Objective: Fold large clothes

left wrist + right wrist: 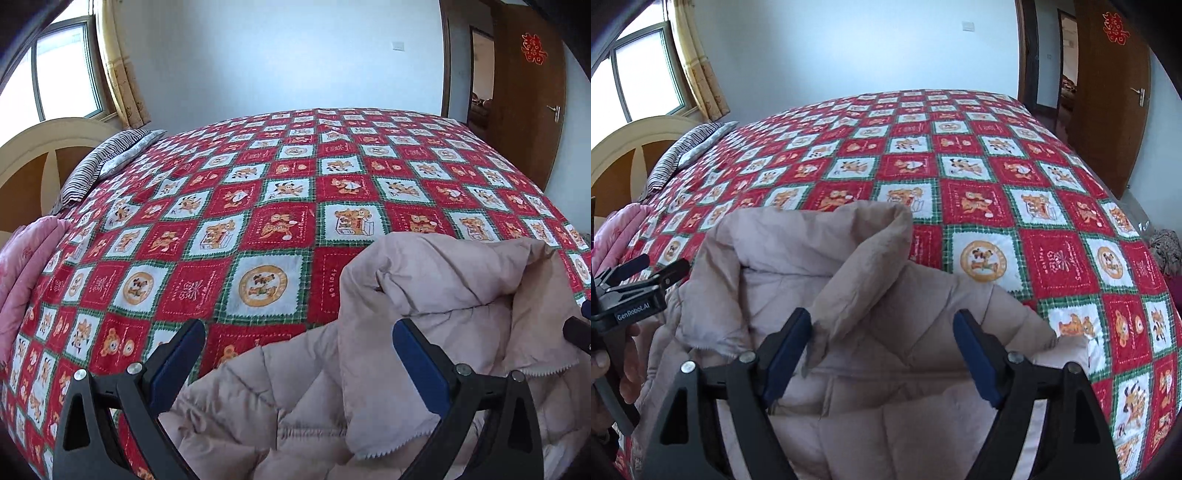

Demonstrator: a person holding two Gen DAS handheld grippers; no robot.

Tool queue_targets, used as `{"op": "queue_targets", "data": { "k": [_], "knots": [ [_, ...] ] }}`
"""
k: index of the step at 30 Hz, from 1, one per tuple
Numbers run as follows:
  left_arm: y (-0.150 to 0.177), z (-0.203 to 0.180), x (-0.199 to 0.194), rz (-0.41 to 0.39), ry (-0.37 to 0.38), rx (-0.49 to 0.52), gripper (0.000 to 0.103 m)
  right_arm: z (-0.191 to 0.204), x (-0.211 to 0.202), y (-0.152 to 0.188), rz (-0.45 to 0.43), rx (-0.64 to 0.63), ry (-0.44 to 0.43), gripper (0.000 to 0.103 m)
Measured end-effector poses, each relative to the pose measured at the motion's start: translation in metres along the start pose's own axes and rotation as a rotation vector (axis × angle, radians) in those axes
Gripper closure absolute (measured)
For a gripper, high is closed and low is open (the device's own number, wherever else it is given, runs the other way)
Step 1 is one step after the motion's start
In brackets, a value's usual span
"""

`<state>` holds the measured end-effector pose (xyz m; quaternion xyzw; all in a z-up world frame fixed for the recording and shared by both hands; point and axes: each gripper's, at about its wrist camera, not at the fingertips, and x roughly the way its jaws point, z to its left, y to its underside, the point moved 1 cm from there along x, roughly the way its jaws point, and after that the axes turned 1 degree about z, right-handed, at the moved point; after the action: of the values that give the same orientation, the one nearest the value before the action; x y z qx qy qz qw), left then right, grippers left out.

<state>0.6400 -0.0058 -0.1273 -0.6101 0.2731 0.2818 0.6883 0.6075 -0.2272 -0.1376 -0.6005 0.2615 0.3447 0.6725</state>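
quilted coat waiting at the bed's near edge

the beige puffer jacket [871,306] lies rumpled on the patchwork bedspread [258,206]; left gripper [299,354] and right gripper [882,347] both gape above it, seemingly ready to pinch the collar.

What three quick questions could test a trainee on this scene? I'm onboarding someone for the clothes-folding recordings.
1. True or false: the left gripper is clamped on the beige quilted jacket.
2. Multiple choice: what does the jacket lie on? A) a bare wooden floor B) a red, white and green patchwork bedspread C) a blue sofa
3. Fill in: near the headboard, at the bed's far left, lies a ______ pillow.

Key
1. False: both its fingers stand wide apart, and so do the right gripper's.
2. B
3. striped
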Motion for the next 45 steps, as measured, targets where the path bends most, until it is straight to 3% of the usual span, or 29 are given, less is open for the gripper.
{"op": "queue_targets", "data": {
  "k": [5,6,7,8,9,10,12,15,18,23,25,29,32,34,36,40,43,45],
  "knots": [
    [-0.014,-0.022,0.032,0.015,0.006,0.066,0.001,-0.004,0.025,-0.025,0.016,-0.031,0.016,0.021],
    [-0.015,-0.025,0.036,0.015,0.021,0.077,0.012,-0.004,0.031,-0.028,0.030,-0.043,0.018,0.026],
    [-0.016,-0.029,0.040,0.022,0.044,0.093,0.048,-0.004,0.036,-0.030,0.048,-0.056,0.005,0.042],
    [-0.015,-0.032,0.044,0.043,0.067,0.109,0.070,-0.003,0.040,-0.031,0.068,-0.070,-0.011,0.052],
    [-0.014,-0.035,0.048,0.073,0.100,0.122,0.098,-0.002,0.042,-0.031,0.085,-0.096,-0.010,0.070],
    [-0.013,-0.036,0.046,0.076,0.114,0.132,0.098,0.001,0.041,-0.029,0.085,-0.129,0.012,0.083],
    [-0.012,-0.037,0.031,0.008,0.074,0.185,0.100,0.003,0.032,-0.024,0.067,-0.186,0.031,0.090],
    [-0.007,-0.025,0.003,-0.064,0.086,0.204,0.101,-0.002,0.014,-0.014,0.036,-0.223,0.053,0.093],
    [0.010,-0.010,-0.019,-0.087,0.129,0.218,0.102,-0.008,0.001,0.002,0.028,-0.256,0.059,0.095],
    [0.047,-0.005,-0.013,-0.027,0.131,0.268,0.102,-0.016,0.016,0.032,0.093,-0.308,0.091,0.095],
    [0.054,-0.006,0.000,0.021,0.141,0.266,0.102,-0.017,0.025,0.040,0.118,-0.320,0.110,0.095],
    [0.060,-0.008,0.007,0.042,0.143,0.262,0.102,-0.009,0.017,0.040,0.138,-0.381,0.110,0.095],
    [0.064,-0.007,0.006,0.042,0.153,0.279,0.102,-0.010,-0.004,0.041,0.132,-0.439,0.100,0.086],
    [0.068,-0.009,0.003,0.029,0.146,0.315,0.102,-0.013,-0.020,0.040,0.102,-0.431,0.093,0.058],
    [0.069,-0.012,0.003,0.020,0.134,0.341,0.102,-0.015,-0.041,0.033,0.030,-0.388,0.064,0.043],
    [0.070,-0.013,0.005,0.024,0.131,0.342,0.102,-0.011,-0.049,0.003,-0.055,-0.191,0.003,0.042],
    [0.071,-0.012,0.005,0.024,0.133,0.332,0.102,0.004,-0.015,-0.014,-0.063,-0.086,-0.023,0.042],
    [0.071,-0.008,0.002,0.015,0.143,0.305,0.101,0.014,0.016,-0.016,-0.020,-0.071,-0.003,0.042]
  ]
}}
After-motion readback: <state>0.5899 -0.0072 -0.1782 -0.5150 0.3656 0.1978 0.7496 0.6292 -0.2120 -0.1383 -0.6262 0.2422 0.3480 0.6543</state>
